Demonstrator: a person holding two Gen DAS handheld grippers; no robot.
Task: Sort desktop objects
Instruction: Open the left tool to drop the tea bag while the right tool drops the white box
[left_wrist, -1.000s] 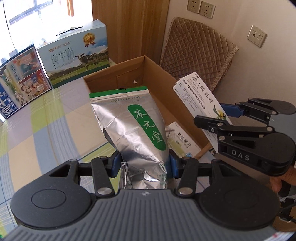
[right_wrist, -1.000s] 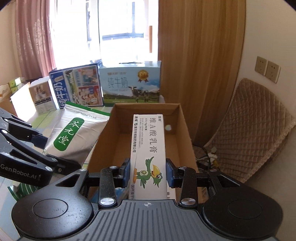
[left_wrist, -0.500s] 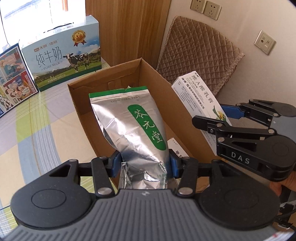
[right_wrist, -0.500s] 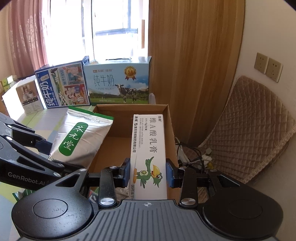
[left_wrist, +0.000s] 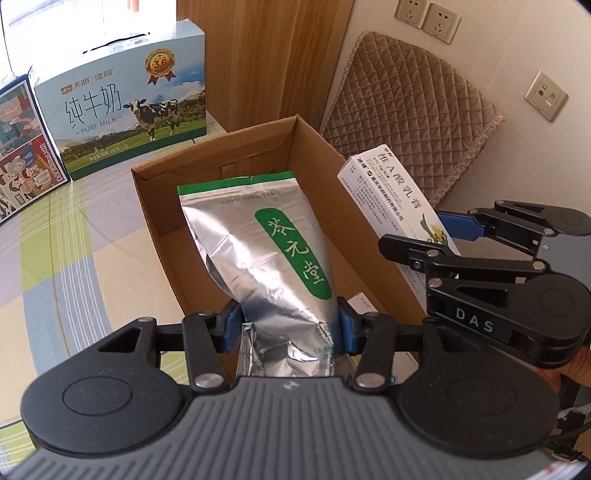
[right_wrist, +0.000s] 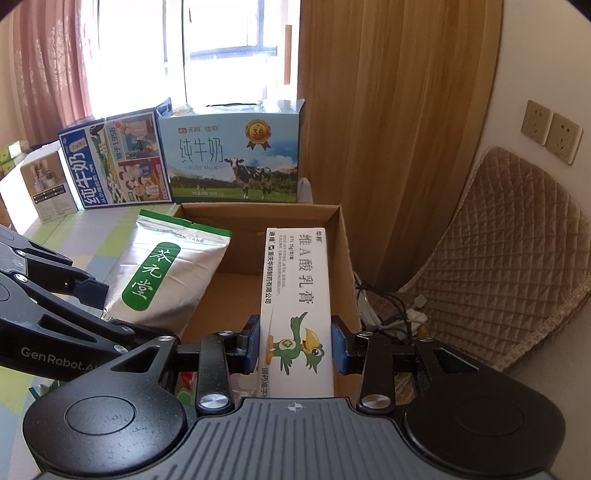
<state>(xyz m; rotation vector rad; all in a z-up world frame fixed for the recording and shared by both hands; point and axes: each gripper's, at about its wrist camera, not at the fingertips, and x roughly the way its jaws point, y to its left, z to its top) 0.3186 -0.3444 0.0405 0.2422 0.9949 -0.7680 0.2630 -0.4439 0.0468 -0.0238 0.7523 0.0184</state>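
Now the crinkled silver foil pouch with the green label (left_wrist: 273, 254), pinched at its near end by the left gripper (left_wrist: 287, 326), hangs over the open brown cardboard box (left_wrist: 162, 206); the long white carton with a green cartoon bird (right_wrist: 295, 306), clamped in the right gripper (right_wrist: 295, 349), hangs over the box's right side. Next step, by judgement: lower and release each inside. Compared with a second ago, both items have advanced from beside the box to above its opening.

Silver pouch held over the cardboard box

A silver foil pouch (left_wrist: 258, 251) is clamped by the left gripper (left_wrist: 287, 326) above the open cardboard box (left_wrist: 155, 206); a white carton (left_wrist: 391, 199) is gripped by the right gripper (left_wrist: 443, 236) alongside.
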